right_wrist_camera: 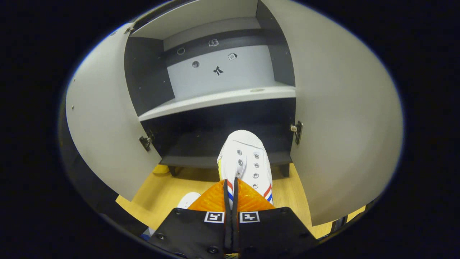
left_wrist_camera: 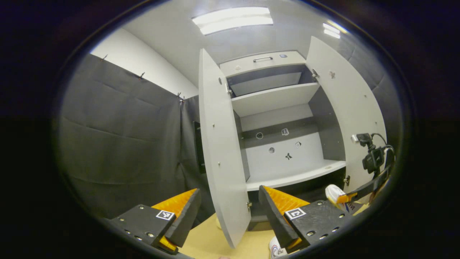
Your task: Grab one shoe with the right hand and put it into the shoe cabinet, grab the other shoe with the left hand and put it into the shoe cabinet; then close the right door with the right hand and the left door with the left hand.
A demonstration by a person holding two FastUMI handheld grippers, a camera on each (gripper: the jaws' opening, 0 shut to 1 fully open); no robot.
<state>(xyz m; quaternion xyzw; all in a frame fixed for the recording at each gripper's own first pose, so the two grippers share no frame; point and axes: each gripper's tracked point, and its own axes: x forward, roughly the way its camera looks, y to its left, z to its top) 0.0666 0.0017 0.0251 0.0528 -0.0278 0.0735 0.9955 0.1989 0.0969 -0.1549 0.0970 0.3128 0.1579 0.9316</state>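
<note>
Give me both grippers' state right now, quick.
Left gripper: jaws open, holding nothing.
Right gripper: jaws closed on the white shoe, held in front of the shoe cabinet.

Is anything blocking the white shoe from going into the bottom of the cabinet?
Nothing visible does. The right claw holds the white canvas shoe toe-first before the grey shoe cabinet's dark bottom shelf, and both grey doors stand wide open.
</note>
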